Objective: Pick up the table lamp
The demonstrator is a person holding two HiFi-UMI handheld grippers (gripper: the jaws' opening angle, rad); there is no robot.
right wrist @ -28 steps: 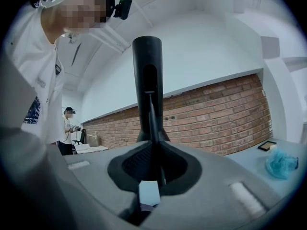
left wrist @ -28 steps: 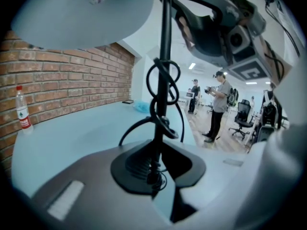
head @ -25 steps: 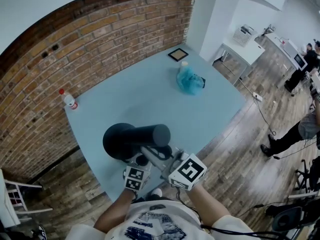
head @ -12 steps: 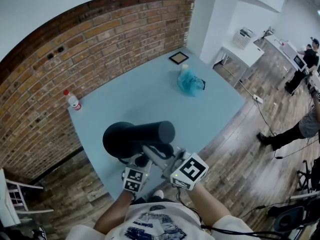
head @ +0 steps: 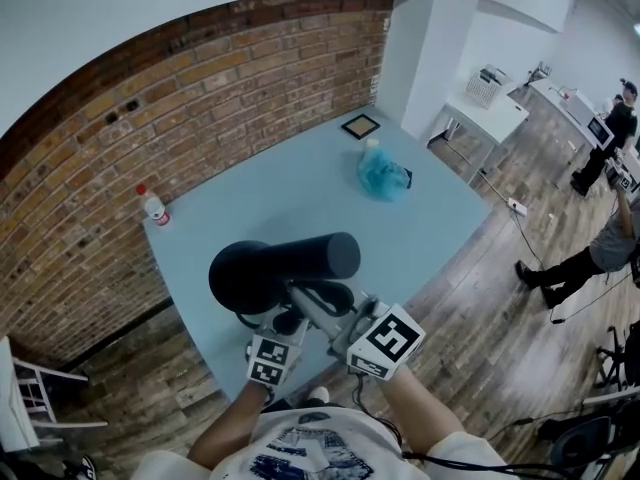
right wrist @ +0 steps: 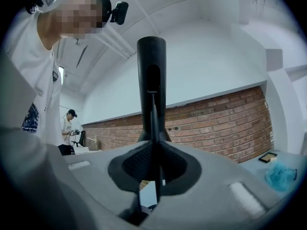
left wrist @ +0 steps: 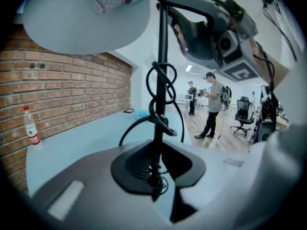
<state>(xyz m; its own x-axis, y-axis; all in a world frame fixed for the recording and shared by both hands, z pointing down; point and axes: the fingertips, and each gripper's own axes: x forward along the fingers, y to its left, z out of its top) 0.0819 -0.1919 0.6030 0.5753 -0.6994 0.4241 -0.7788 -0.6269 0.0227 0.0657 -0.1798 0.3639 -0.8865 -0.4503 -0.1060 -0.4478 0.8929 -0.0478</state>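
The black table lamp hangs tilted above the near end of the light-blue table, its cylinder shade lying almost level. Both grippers hold its thin stem from below. My left gripper is shut on the stem where the black cord is wound round it. My right gripper is shut on the stem close beside it and shows in the left gripper view. In the right gripper view the stem runs up between the jaws to the dark shade.
A small plastic bottle stands at the table's left edge by the brick wall. A blue plastic bag and a dark framed square lie at the far end. A white table and people stand to the right.
The lamp and both grippers have risen a little off the table together. Both grips are unchanged.
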